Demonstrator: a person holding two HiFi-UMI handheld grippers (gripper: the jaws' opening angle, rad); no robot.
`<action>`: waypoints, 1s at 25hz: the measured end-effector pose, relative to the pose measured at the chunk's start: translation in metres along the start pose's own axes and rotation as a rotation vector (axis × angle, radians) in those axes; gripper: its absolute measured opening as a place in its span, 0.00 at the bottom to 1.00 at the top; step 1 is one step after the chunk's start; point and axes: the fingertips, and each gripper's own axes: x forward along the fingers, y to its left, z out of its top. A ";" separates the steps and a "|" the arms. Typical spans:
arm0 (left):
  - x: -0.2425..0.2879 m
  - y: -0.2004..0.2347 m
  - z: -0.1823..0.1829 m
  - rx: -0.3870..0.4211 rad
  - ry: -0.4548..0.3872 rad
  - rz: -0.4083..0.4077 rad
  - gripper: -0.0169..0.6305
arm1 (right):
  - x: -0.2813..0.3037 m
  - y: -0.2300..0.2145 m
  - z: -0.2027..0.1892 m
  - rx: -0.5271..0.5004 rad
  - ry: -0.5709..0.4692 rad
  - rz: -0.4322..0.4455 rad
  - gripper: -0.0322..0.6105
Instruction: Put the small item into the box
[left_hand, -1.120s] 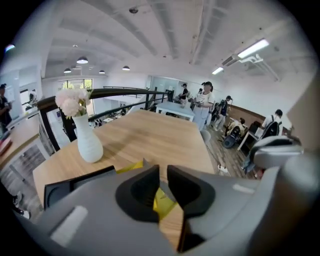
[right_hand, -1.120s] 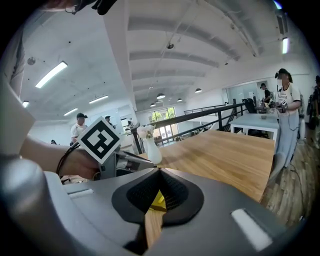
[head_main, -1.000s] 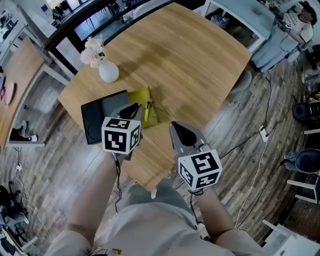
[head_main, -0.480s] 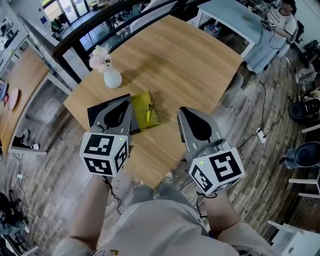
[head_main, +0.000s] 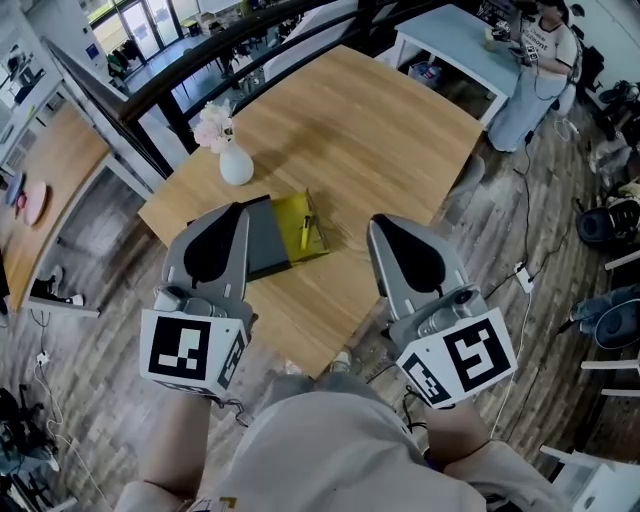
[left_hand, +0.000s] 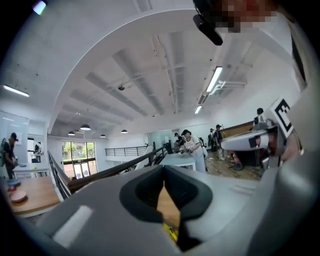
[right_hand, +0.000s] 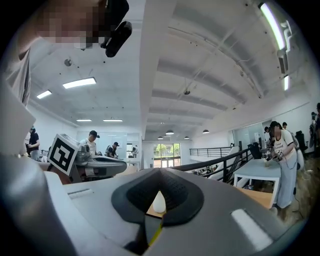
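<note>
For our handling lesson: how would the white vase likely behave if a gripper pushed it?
The vase looks glazed and rounded, so probably slippery and breakable. Its wide bulb stands upright, so it likely slides before tipping, though the flowers add top weight.

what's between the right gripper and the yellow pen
Nothing visible: only bare table lies between the right gripper and the yellow pen, which lies on a yellow pad beside the dark box.

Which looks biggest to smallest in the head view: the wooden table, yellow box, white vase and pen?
1. wooden table, by far the largest
2. yellow box
3. white vase; with its flowers counted it nearly matches the box, so that ranking is unsure
4. pen, the smallest
</note>
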 end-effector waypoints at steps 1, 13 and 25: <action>-0.003 0.001 0.001 0.011 0.003 0.010 0.03 | -0.004 0.001 0.003 0.001 -0.006 -0.003 0.05; -0.046 0.011 0.002 -0.030 -0.069 0.084 0.03 | -0.025 0.005 0.007 0.035 -0.045 -0.010 0.05; -0.054 -0.004 -0.027 -0.018 -0.010 0.051 0.03 | -0.021 0.016 -0.015 -0.027 0.025 0.023 0.05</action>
